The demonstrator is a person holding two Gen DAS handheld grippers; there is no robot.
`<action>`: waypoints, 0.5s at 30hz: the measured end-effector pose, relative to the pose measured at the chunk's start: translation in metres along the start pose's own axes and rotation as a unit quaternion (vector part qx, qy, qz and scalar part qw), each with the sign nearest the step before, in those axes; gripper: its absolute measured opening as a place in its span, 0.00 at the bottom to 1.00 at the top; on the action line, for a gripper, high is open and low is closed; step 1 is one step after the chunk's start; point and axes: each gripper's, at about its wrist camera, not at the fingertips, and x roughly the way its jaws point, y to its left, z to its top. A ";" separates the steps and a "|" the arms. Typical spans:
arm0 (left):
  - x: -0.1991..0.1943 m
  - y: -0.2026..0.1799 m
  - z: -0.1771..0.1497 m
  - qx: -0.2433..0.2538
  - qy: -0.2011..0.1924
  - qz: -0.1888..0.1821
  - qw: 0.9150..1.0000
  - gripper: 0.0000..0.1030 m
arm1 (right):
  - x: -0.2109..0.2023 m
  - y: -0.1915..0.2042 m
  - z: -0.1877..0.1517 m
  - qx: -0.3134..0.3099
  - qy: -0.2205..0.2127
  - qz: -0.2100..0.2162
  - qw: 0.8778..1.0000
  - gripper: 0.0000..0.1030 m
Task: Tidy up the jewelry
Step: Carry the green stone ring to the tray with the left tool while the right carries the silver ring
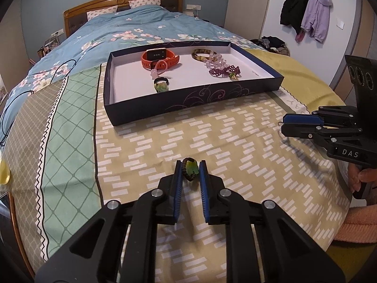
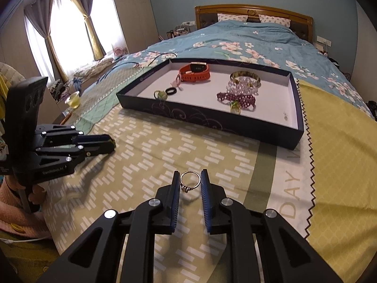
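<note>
My left gripper (image 1: 190, 171) is shut on a green-stone ring (image 1: 190, 168), held just above the bedspread. My right gripper (image 2: 190, 181) is shut on a thin gold ring (image 2: 190, 181); it also shows in the left wrist view (image 1: 284, 123). The dark box tray (image 1: 141, 114) lies ahead on the bed and also shows in the right wrist view (image 2: 212, 127). In it are an orange watch (image 1: 160, 59), a tortoiseshell bangle (image 1: 203, 55), bead bracelets (image 1: 223, 69), a black ring (image 2: 170, 91) and another green ring (image 1: 161, 86).
A patterned yellow-green cloth (image 1: 212, 141) covers the bed's foot, a blue floral duvet (image 1: 132, 28) lies behind the tray. Jackets (image 1: 306, 11) hang on the right wall. A glass of yellow liquid (image 2: 74, 99) stands left of the bed. The left gripper also shows in the right wrist view (image 2: 110, 143).
</note>
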 end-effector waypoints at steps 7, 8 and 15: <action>-0.005 0.003 0.008 -0.010 -0.017 -0.003 1.000 0.14 | -0.005 -0.006 0.010 0.017 -0.025 0.007 1.000 0.15; -0.006 0.002 0.009 -0.010 -0.019 -0.004 1.000 0.14 | -0.005 -0.006 0.011 0.018 -0.028 0.007 0.999 0.15; -0.013 -0.002 0.020 -0.010 -0.042 -0.009 0.999 0.14 | -0.010 -0.010 0.023 0.024 -0.055 0.010 0.998 0.15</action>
